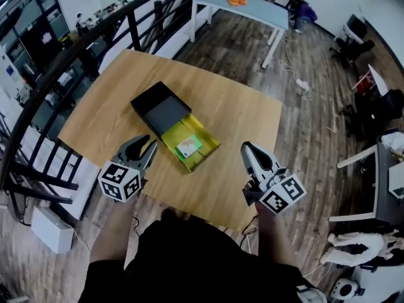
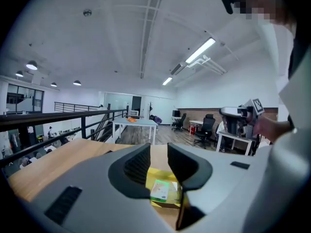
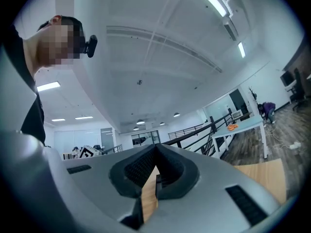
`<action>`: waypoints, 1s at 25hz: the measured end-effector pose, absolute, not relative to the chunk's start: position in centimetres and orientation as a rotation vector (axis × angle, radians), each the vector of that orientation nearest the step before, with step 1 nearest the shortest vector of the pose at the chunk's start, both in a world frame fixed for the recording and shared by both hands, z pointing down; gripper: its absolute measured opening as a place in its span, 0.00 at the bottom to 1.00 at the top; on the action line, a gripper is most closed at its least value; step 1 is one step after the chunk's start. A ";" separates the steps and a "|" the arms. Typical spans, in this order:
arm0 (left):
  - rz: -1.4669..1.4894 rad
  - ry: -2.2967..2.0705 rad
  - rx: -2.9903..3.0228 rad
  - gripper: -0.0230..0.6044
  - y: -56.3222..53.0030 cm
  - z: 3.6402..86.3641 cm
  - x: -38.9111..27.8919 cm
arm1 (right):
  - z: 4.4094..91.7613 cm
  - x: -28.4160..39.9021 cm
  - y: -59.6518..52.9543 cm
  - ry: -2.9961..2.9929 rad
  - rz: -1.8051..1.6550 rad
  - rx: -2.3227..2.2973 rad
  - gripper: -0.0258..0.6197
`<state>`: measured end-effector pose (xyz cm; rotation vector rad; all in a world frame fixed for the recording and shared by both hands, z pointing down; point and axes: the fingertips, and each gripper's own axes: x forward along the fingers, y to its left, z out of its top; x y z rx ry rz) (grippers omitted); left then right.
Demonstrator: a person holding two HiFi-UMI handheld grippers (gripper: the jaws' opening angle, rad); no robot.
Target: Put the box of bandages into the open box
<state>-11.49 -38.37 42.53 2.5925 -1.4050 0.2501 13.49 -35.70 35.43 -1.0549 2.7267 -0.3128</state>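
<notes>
**Item record: bandage box in open box, task judged complete**

- Left gripper [image 1: 150, 145]: held over the near left of the table [image 1: 246, 115], well short of the boxes. Jaws apart, nothing between them.
- Black box [image 1: 161, 106]: shallow and empty, at table centre-left, its corner touching the yellow box. Whether it is a lid or a tray cannot be told.
- Yellow open box [image 1: 203, 131]: just right of the black one.
- Box of bandages [image 1: 188, 147]: small, green and white, lying flat inside the yellow open box.
- Right gripper [image 1: 247, 149]: over the near right of the table, apart from both boxes. Jaws together at the tips, gripping nothing.

Progress, as a judgement: the placing looks done and nothing appears left to do.

View differences:
- Head view: the only one showing the whole layout and the black box.
- Left gripper view: confirms the gap between its jaws, with the bandage box in its yellow box seen through it.
- Right gripper view: confirms its jaws have met. It shows only a sliver of table wood, and neither box.
</notes>
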 end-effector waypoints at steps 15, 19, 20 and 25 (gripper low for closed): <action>0.088 -1.463 2.663 0.19 -37.8 36.2 -16.3 | 31.5 9.6 -35.7 2.710 -0.127 -1.118 0.09; 0.071 -1.479 2.648 0.17 -38.7 36.4 -16.9 | 32.0 9.8 -36.3 2.714 -0.133 -1.141 0.09; 0.075 -1.480 2.646 0.16 -38.9 36.5 -17.0 | 32.1 9.7 -36.4 2.717 -0.134 -1.143 0.09; 0.112 -1.475 2.656 0.14 -39.2 36.6 -16.6 | 31.9 9.9 -36.1 2.727 -0.128 -1.149 0.09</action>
